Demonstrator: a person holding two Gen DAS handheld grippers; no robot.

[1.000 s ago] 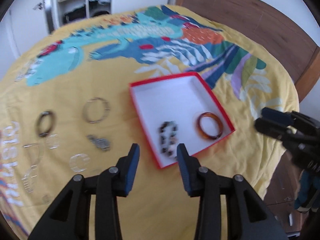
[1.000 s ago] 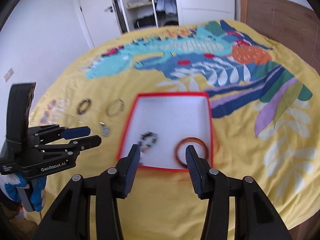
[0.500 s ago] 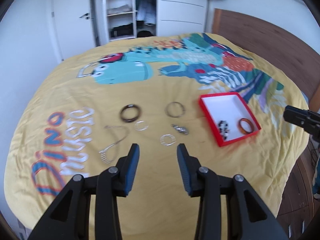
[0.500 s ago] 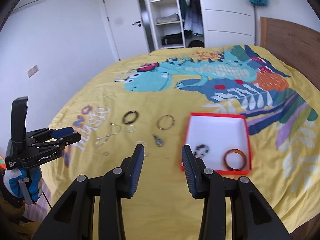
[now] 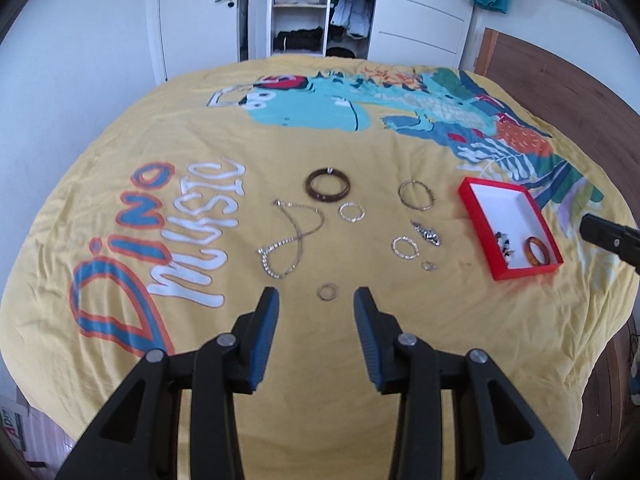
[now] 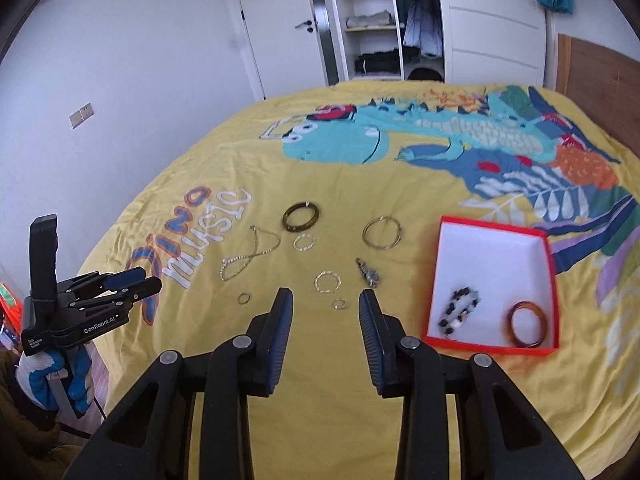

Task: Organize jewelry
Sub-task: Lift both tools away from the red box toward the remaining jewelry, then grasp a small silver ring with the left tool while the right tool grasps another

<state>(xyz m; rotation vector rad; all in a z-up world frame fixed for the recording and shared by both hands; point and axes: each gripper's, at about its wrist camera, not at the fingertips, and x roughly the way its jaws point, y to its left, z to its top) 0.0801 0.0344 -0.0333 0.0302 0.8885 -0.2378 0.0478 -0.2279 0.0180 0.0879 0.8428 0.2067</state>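
Inside, the red box (image 6: 494, 232) held a beaded bracelet (image 6: 460, 309) and an amber bangle (image 6: 527, 323); more jewelry lay on the yellow bedspread (image 6: 400, 208), while the left gripper (image 5: 316, 312) hung open and empty, as did the right gripper (image 6: 325, 312), its jaws having just been closing.

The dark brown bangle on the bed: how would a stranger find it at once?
Start at the red box on the yellow bedspread, then look left past the thin gold hoop. The dark brown bangle lies beside the white "music" lettering. It is the thickest and darkest ring outside the box.
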